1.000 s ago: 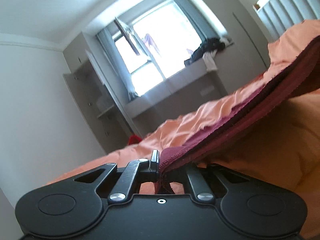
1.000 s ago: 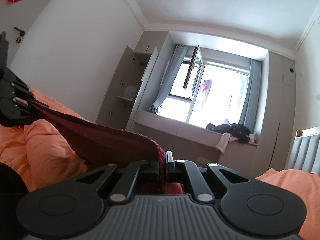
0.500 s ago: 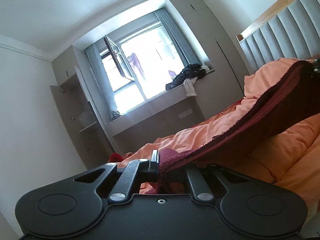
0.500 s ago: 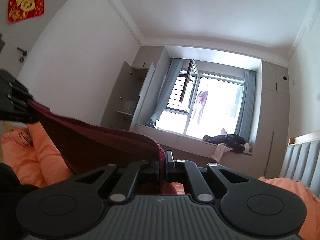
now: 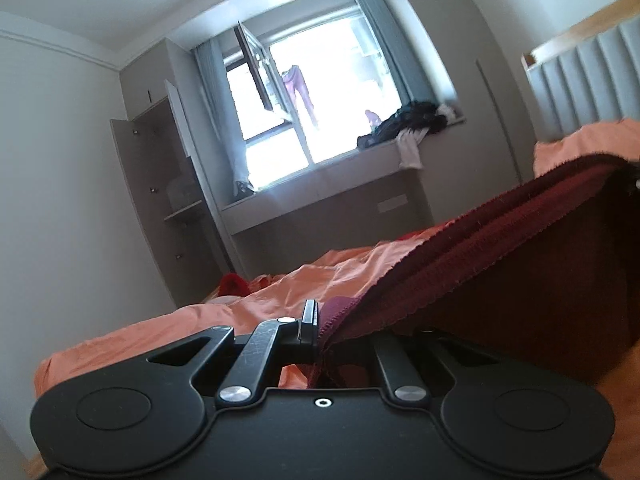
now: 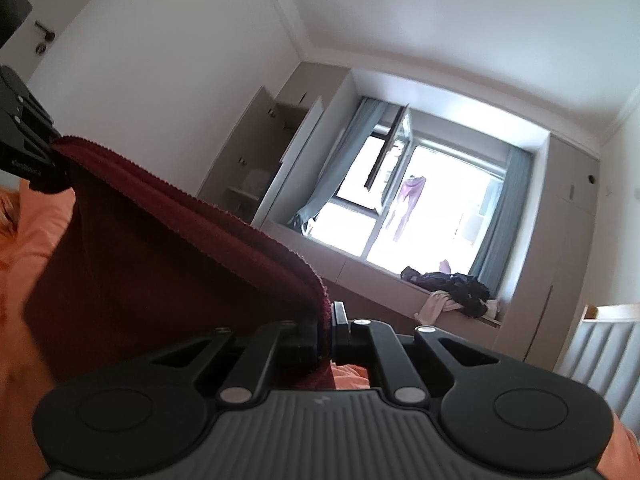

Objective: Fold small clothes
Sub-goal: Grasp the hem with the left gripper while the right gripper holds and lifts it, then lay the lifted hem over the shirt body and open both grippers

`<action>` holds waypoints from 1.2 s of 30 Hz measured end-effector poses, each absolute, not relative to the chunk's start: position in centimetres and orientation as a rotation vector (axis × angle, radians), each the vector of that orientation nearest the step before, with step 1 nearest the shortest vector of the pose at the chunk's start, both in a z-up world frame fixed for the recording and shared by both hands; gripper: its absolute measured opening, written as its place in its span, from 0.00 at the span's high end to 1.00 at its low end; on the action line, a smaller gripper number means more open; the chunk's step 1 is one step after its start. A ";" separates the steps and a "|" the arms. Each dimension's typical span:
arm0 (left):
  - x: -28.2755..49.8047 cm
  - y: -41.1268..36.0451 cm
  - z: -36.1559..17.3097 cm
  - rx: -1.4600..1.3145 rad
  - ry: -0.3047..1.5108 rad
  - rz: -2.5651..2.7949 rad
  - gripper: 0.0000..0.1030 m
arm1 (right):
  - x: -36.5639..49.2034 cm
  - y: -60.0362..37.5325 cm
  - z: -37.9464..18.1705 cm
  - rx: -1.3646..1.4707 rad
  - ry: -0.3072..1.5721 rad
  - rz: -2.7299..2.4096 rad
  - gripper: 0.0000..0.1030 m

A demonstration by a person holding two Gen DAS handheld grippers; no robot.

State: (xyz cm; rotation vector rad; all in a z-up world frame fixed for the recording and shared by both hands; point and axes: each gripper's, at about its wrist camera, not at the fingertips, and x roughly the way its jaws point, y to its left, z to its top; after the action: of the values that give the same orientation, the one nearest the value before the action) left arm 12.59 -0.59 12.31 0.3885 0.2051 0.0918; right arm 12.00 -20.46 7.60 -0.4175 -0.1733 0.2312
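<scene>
Left wrist view: the left gripper (image 5: 320, 326) has its jaws clamped on one end of a dark red knitted cloth (image 5: 500, 248), whose top hem runs taut up to the right edge, where a bit of the other gripper shows. The cloth hangs above an orange duvet (image 5: 280, 292) — a bed with a grey padded headboard (image 5: 580, 84) at its far right.

Right wrist view: the right gripper (image 6: 326, 330) is pinched shut on the opposite end of that cloth (image 6: 160, 248), which stretches left to the left gripper (image 6: 30, 152) and drapes down over the duvet (image 6: 36, 224). A window (image 6: 412, 216) lies beyond — dark clothes (image 6: 452, 284) are piled on its sill.
</scene>
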 end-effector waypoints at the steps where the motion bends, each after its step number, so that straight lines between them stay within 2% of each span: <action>1: 14.4 -0.5 12.3 0.390 0.220 0.095 0.95 | 13.6 -20.2 7.6 -0.430 -0.163 0.232 0.94; 11: 31.1 2.1 9.9 0.345 0.440 0.086 0.94 | 28.3 -17.6 4.8 -0.458 0.034 0.275 0.94; 20: 38.4 3.9 5.1 0.260 0.593 0.052 0.92 | 33.9 -18.2 1.2 -0.396 0.187 0.302 0.92; 24: 39.9 4.7 3.7 0.208 0.640 0.054 0.86 | 35.0 -18.8 0.3 -0.376 0.223 0.309 0.77; 26: 40.3 4.9 3.2 0.191 0.659 0.062 0.78 | 35.1 -18.9 0.0 -0.365 0.237 0.316 0.64; 27: 40.4 5.0 3.0 0.188 0.665 0.073 0.76 | 35.0 -19.2 0.0 -0.359 0.239 0.318 0.51; 28: 40.4 5.0 2.8 0.190 0.668 0.082 0.69 | 35.1 -19.4 0.1 -0.351 0.239 0.319 0.38; 29: 40.4 5.2 2.8 0.195 0.670 0.093 0.58 | 35.0 -19.8 0.1 -0.341 0.236 0.321 0.31; 30: 40.3 5.3 2.7 0.196 0.666 0.098 0.52 | 34.7 -20.2 0.2 -0.333 0.231 0.328 0.22; 31: 40.2 5.5 2.8 0.196 0.659 0.103 0.41 | 34.5 -20.6 0.4 -0.326 0.227 0.334 0.14; 32: 40.0 5.7 2.9 0.195 0.655 0.108 0.31 | 34.3 -21.0 0.5 -0.322 0.223 0.339 0.11; 34: 39.6 6.2 3.2 0.190 0.644 0.115 0.24 | 33.5 -21.9 0.8 -0.311 0.210 0.357 0.00; 36: 39.2 6.7 3.4 0.181 0.645 0.126 0.23 | 32.8 -22.9 1.0 -0.295 0.195 0.386 0.00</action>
State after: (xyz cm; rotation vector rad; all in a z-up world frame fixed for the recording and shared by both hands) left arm 39.17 6.72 3.40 0.1808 0.6450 0.1258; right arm 32.79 -22.92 0.95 -0.2945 0.1946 0.3860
